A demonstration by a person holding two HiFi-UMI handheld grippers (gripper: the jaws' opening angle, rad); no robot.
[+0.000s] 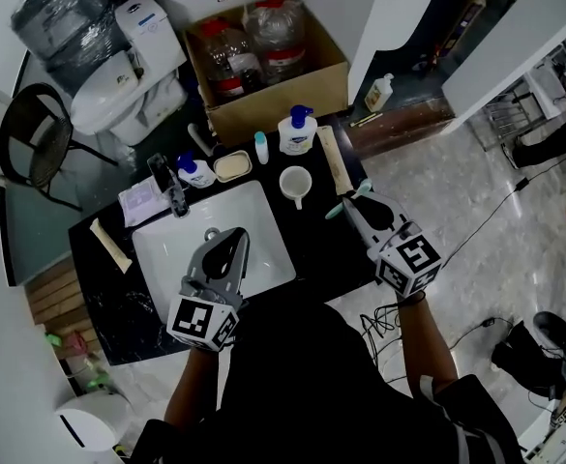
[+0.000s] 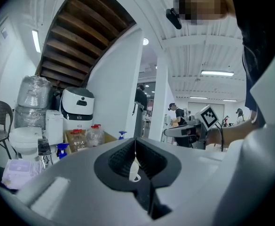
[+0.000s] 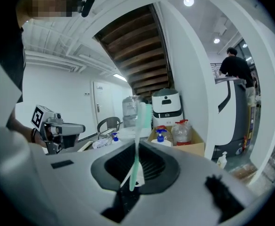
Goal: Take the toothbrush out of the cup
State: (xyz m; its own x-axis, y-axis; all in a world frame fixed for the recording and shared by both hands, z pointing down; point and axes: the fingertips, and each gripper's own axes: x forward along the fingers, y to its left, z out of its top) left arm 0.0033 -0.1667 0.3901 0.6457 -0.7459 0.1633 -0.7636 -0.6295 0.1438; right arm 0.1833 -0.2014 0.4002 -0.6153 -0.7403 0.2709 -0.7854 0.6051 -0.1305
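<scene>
A mint-green toothbrush [image 3: 137, 140] stands upright between the jaws of my right gripper [image 3: 136, 166], which is shut on its handle. In the head view the toothbrush [image 1: 335, 209] lies across the tip of that gripper [image 1: 350, 204], just right of the white cup [image 1: 295, 184] and clear of it. The cup stands on the black counter [image 1: 321, 249] behind the sink. My left gripper [image 1: 213, 235] hovers over the white sink [image 1: 162, 254] with its jaws together and nothing in them. Seen from the left gripper [image 2: 135, 147], the right gripper [image 2: 184, 131] is off to the right.
Behind the cup stand a pump soap bottle [image 1: 298, 129], a soap dish [image 1: 232, 166], a blue spray bottle [image 1: 193, 170] and the faucet [image 1: 169, 189]. A cardboard box [image 1: 263, 61] with large bottles sits further back. A toilet [image 1: 118, 90] and a black chair [image 1: 36, 143] are on the left.
</scene>
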